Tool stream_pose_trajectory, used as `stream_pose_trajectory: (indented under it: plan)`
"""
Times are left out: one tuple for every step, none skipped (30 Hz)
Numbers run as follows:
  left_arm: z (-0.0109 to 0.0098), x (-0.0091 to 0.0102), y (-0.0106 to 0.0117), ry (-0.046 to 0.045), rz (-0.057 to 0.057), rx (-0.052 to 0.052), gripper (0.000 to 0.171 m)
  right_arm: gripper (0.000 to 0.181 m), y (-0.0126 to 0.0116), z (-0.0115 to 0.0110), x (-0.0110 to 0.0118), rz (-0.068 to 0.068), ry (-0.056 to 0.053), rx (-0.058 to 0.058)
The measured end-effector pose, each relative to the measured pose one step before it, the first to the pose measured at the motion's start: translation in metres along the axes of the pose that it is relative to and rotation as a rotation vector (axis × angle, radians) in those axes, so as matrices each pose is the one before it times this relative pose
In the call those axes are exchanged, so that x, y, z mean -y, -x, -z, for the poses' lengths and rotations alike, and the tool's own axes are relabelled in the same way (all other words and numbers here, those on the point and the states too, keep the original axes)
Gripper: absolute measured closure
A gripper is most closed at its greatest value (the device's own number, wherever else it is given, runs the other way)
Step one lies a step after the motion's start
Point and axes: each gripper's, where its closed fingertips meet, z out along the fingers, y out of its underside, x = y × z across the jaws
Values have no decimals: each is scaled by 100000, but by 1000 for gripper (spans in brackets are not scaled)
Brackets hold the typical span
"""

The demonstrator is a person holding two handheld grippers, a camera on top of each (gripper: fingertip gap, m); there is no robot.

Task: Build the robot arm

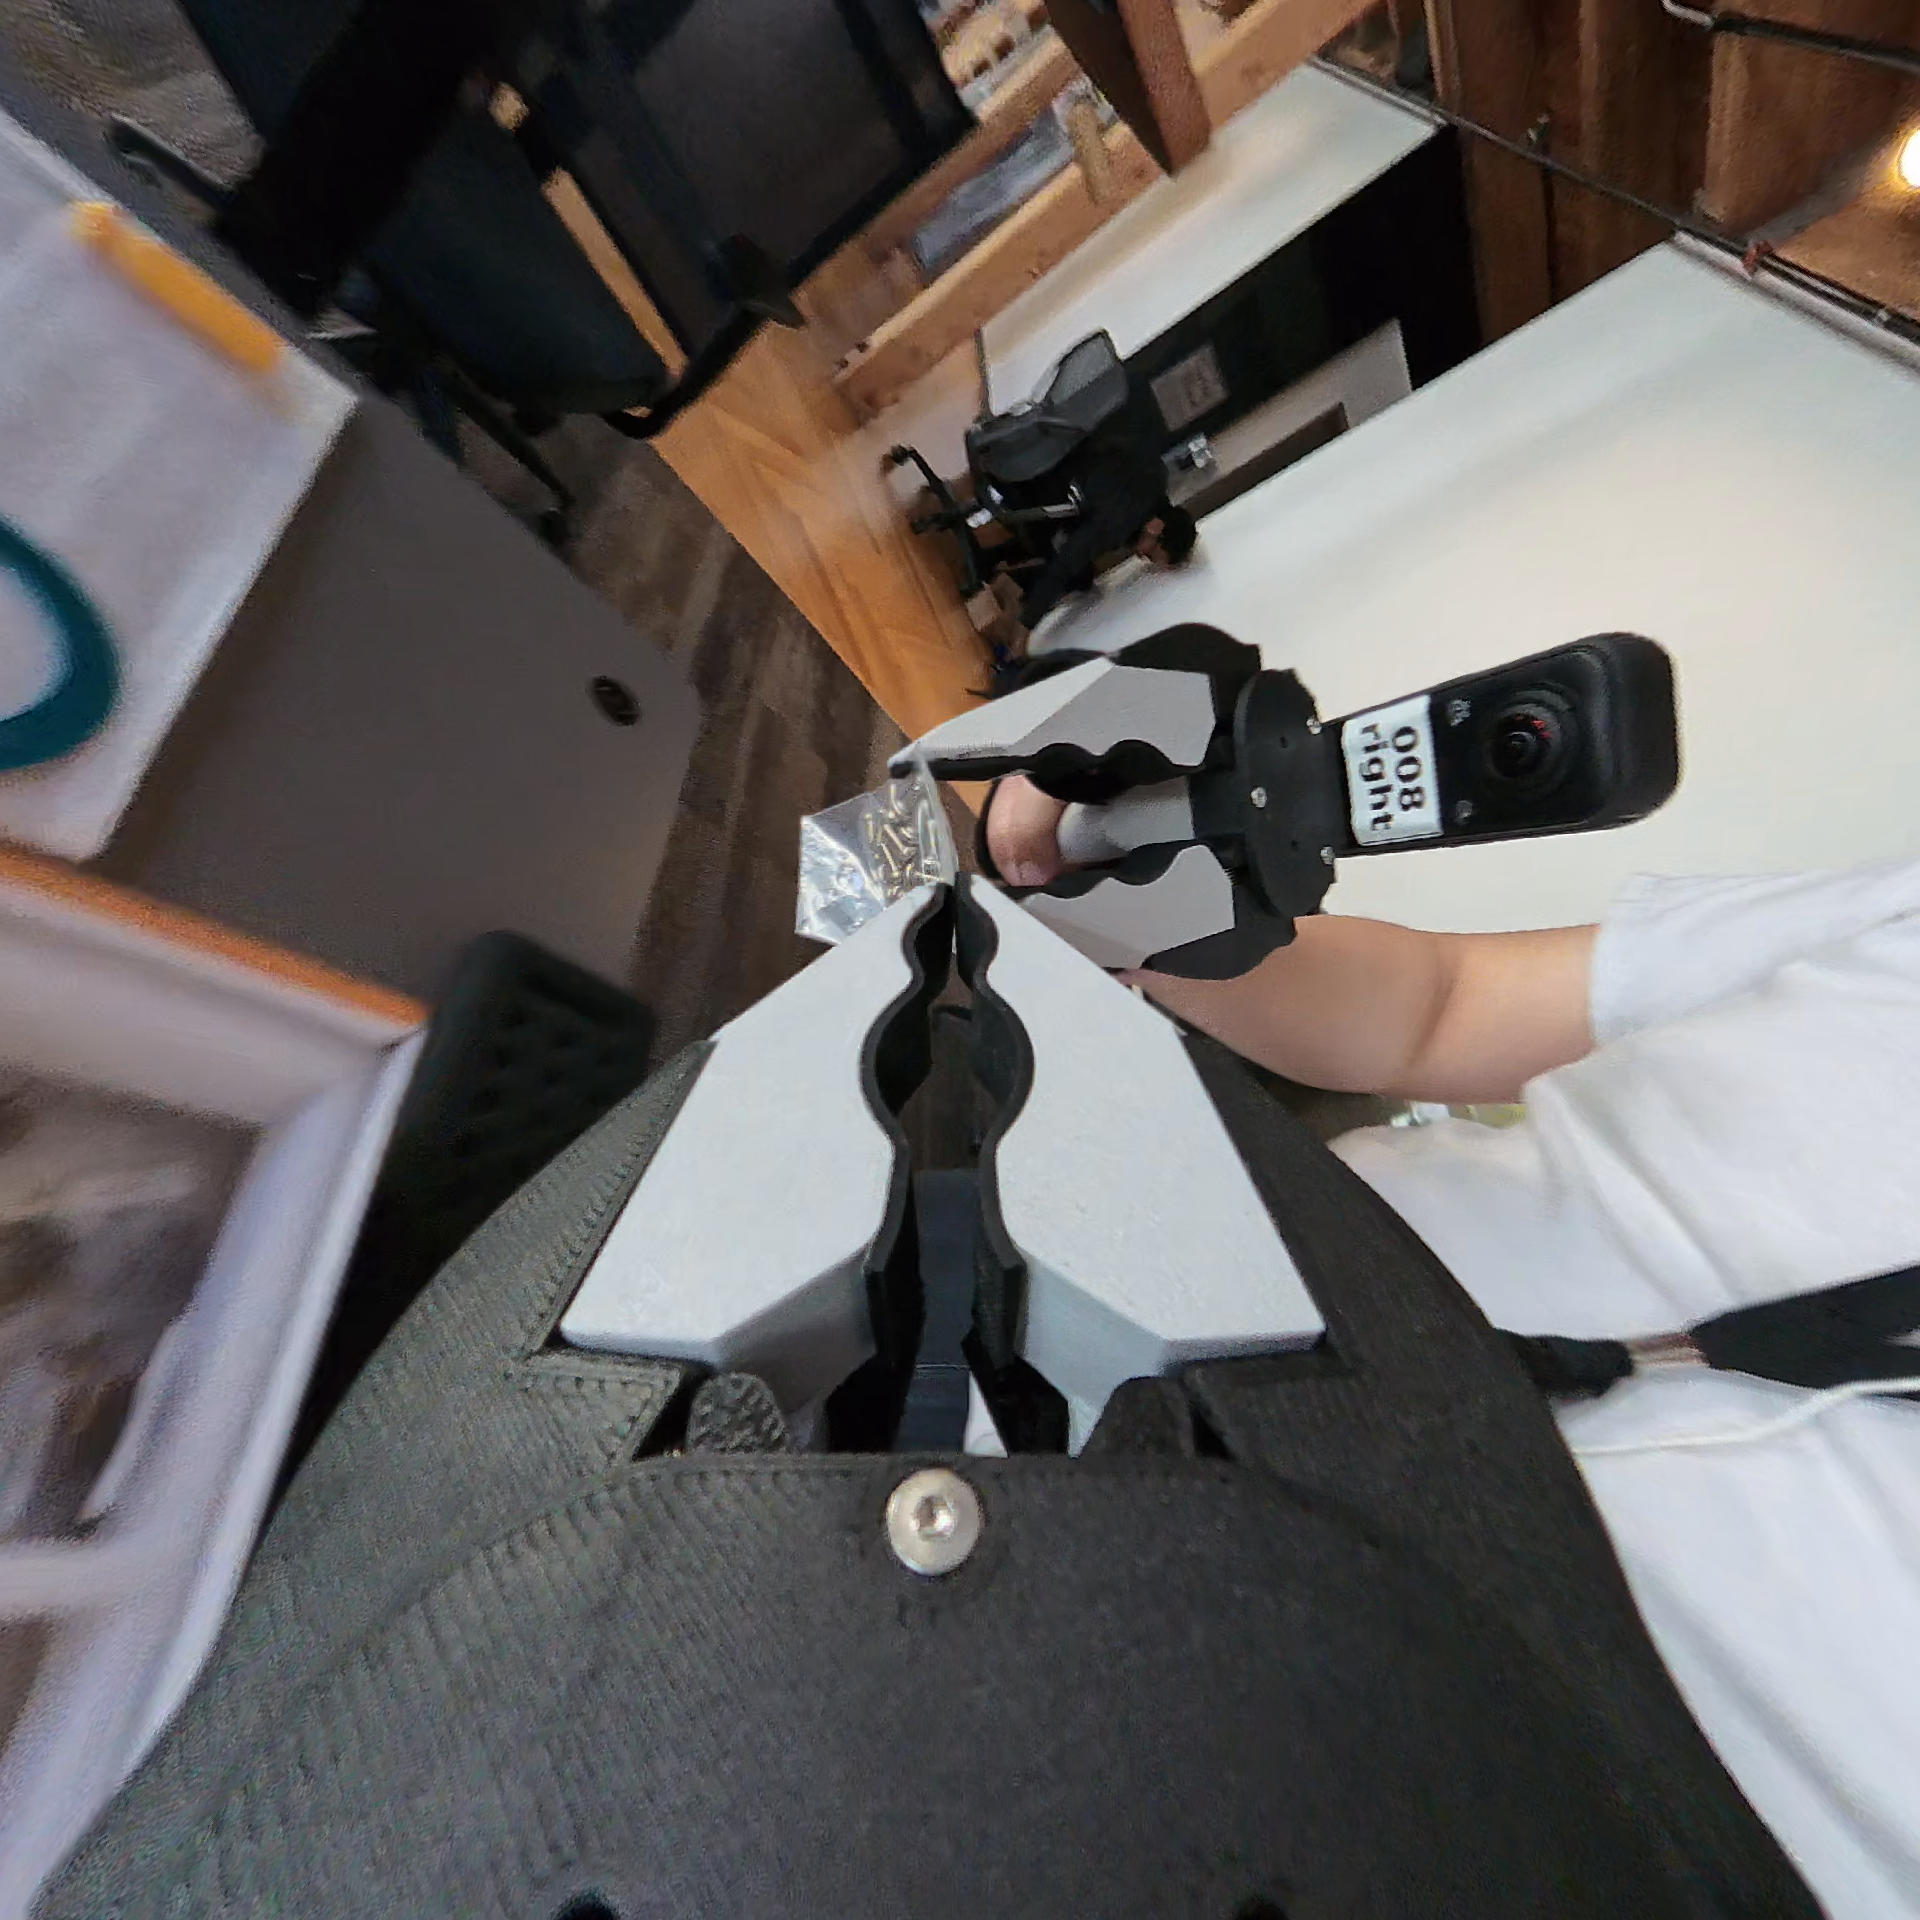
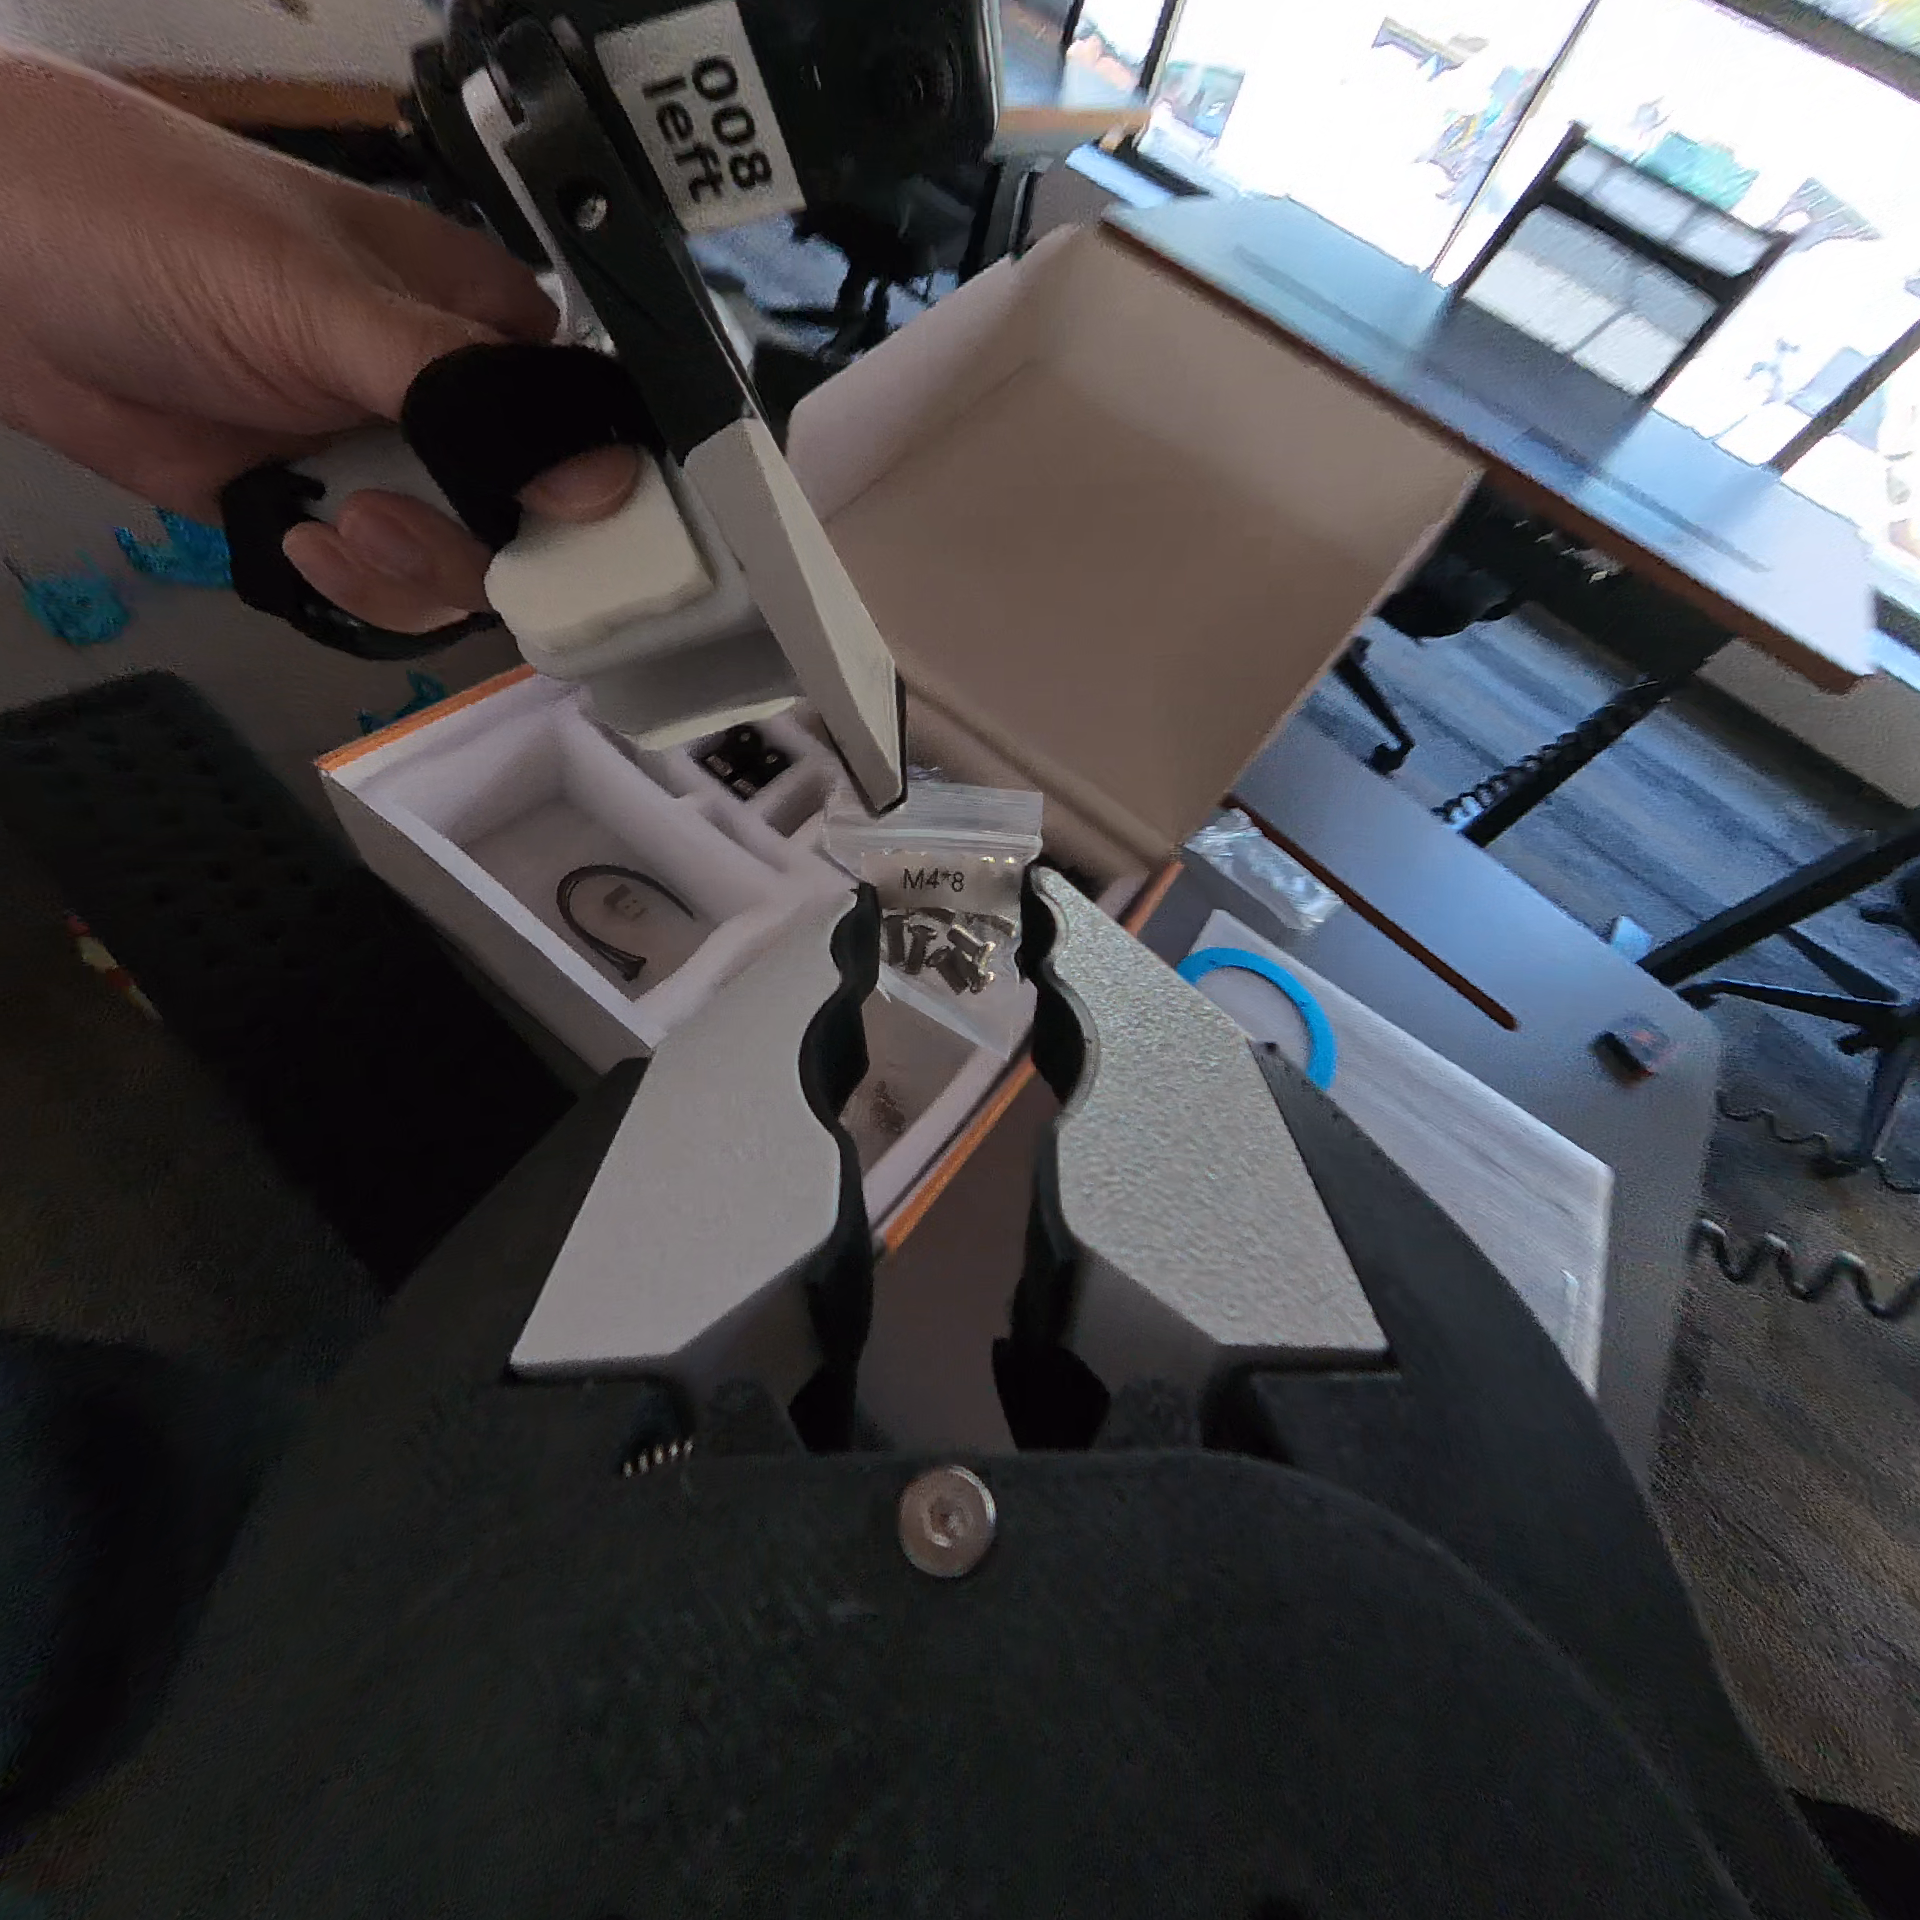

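A small clear zip bag of metal screws (image 1: pixel 878 847) hangs from my left gripper (image 1: pixel 951 896), whose jaws are shut on its top edge. In the right wrist view the left gripper (image 2: pixel 883 798) comes down from above and pinches the bag (image 2: pixel 945 894) at its zip strip. My right gripper (image 2: pixel 951 902) is open, its two fingertips on either side of the bag's lower half, with a gap to the pads. It also shows in the left wrist view (image 1: pixel 956 826), open, facing the left gripper. Both grippers are held in a person's hands above an open white box (image 2: pixel 416 831).
The box has a white foam insert with compartments, one holding a black cable (image 2: pixel 623 920), and its lid (image 2: pixel 1091 520) stands open behind the bag. A white box with a blue ring (image 2: pixel 1311 1013) lies to the right. A black perforated block (image 2: pixel 208 883) is on the left. Left and right tips are no more than a few centimetres apart.
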Motion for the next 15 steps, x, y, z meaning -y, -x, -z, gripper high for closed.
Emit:
stream_pose_trajectory:
  plan:
    - [-1626,408,-1739,2279,-1359,-1882,171,155,-862,2248,331,-1280,-2687,-2531]
    - [-1894,519,-1924,2436,-1805,-2401,171,155,-1028,2483,377,-1547,-2791,-2728]
    - [-2186,591,-2000,2903,-2022,-2496,171,155,-1178,2726,437,-2170,-2827,-2715]
    - [-2434,724,-1897,3073,-2372,-1729,171,155,-1375,2918,479,-2085,-2644,-2895]
    - [-2665,861,-1946,3179,-2778,-1910,171,155,-1546,3054,525,-2047,-2612,-2972]
    - [-2880,1014,-1953,3196,-3149,-2296,171,155,-1693,3143,577,-2291,-2287,-2981]
    - [-3026,1156,-1773,3255,-2770,-2131,171,155,-1870,3192,622,-1720,-2076,-3121]
    - [-3118,1373,-1728,3213,-2298,-2959,171,155,-2044,3143,682,-1250,-1748,-2965]
    - [-3158,1564,-1538,3492,-2485,-3146,171,155,-2221,3058,790,-947,-1312,-3000]
    - [-3083,1786,-1255,3780,-2184,-2942,171,155,-2396,2905,838,-284,-603,-3134]
    - [-2994,2047,-1098,3627,-2147,-3349,171,155,-2570,2711,871,714,34,-3356]
    - [-2896,2276,-896,3475,-2812,-3398,171,155,-2791,2468,880,1611,349,-3742]
    - [-2718,2512,-575,3201,-2762,-2896,171,155,-2991,2152,785,1710,857,-3919]
    - [-2496,2601,-206,3647,-2815,-1998,171,156,-3103,1809,632,1193,1355,-3736]
    - [-2188,2715,185,3689,-3408,-582,171,155,-3190,1480,503,1020,1512,-3822]
